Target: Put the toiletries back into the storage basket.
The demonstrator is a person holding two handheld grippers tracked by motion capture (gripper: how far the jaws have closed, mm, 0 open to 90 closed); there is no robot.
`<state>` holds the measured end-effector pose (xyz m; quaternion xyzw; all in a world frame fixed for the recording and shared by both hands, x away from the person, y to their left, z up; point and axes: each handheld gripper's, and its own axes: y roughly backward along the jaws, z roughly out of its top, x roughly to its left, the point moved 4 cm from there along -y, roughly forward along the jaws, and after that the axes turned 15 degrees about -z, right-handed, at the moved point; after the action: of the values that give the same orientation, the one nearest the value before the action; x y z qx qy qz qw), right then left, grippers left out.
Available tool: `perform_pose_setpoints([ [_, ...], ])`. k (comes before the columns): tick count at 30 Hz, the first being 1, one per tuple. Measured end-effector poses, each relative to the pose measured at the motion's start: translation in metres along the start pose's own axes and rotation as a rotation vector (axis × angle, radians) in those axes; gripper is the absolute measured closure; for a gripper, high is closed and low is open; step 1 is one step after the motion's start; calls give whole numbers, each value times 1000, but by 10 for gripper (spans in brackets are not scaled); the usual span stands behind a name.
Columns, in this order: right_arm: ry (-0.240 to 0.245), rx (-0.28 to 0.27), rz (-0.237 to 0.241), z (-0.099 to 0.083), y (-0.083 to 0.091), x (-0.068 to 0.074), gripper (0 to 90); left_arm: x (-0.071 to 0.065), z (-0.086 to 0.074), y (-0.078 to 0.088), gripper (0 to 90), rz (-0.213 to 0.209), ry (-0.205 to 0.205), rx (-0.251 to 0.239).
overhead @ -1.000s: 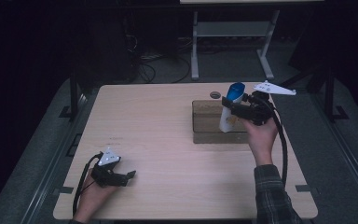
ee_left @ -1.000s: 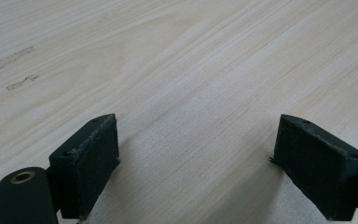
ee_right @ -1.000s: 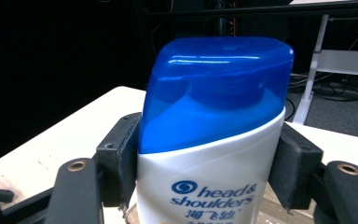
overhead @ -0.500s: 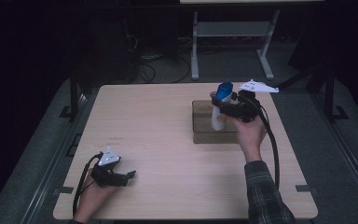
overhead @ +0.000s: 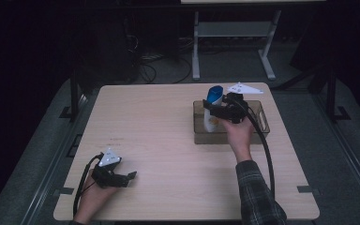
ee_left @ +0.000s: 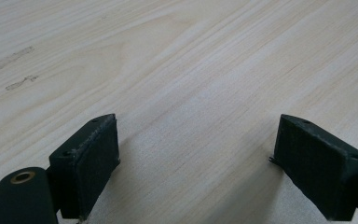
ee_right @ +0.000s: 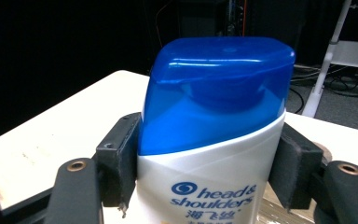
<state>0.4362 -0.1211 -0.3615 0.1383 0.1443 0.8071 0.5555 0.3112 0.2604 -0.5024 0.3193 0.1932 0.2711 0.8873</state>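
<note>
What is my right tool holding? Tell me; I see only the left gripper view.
Observer: The right tool is clamped on a white shampoo bottle, just under its blue cap.
Operator: Say where that bottle is.
Observer: Upright, with its lower end inside the clear bin at the far right of the table.
Operator: Report where my left tool sits.
Observer: The left tool rests near the table's near left corner, well apart from the bin.

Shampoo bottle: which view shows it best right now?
The right gripper view: the bottle sits close up, blue cap and label legible, between the right gripper pads. The high view shows it small, upright over the bin.
</note>
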Motion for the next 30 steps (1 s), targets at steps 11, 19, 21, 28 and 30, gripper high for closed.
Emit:
perform_pose_setpoints([
  [11,18,40,0,-14,-16,10,340,0,0,0,128,-1,1,0],
  [19,13,60,5,-24,-22,11,341,0,0,0,127,-2,1,-3],
  [21,22,76,10,-27,-24,13,340,0,0,0,128,-2,2,-1],
  [28,40,96,22,-31,-27,19,340,0,0,0,128,-2,1,-1],
  [30,49,102,21,-33,-28,20,340,0,0,0,128,-2,1,-1],
])
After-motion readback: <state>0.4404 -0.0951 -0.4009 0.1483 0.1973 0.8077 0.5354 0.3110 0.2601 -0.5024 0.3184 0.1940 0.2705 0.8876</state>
